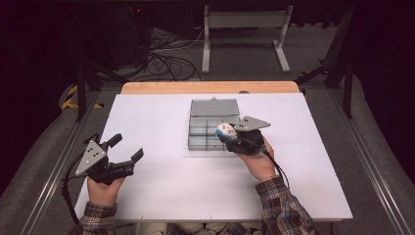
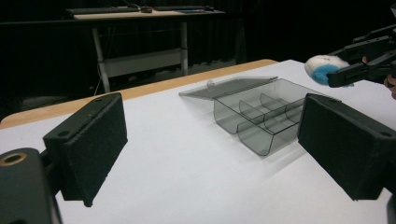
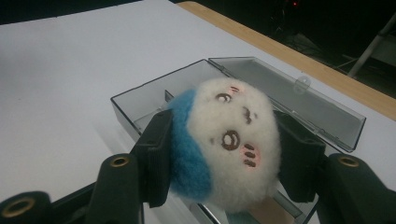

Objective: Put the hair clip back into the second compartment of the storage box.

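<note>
On a white table [image 1: 161,186] seen from the high view, a clear compartment box [image 1: 214,129] lies with its lid folded back, leaving the compartments free to fill. The right gripper [image 1: 230,134] hangs over the box's near right part, clamping a small plush toy [image 1: 225,130], likely to set it inside. The left gripper [image 1: 128,148] waits well apart at the left, jaws spread and empty. In the left gripper view, the toy [image 2: 323,70] is above the box [image 2: 261,114]. In the right gripper view, both pads squeeze the plush's [image 3: 229,140] sides, face upward, over the open box [image 3: 243,88].
</note>
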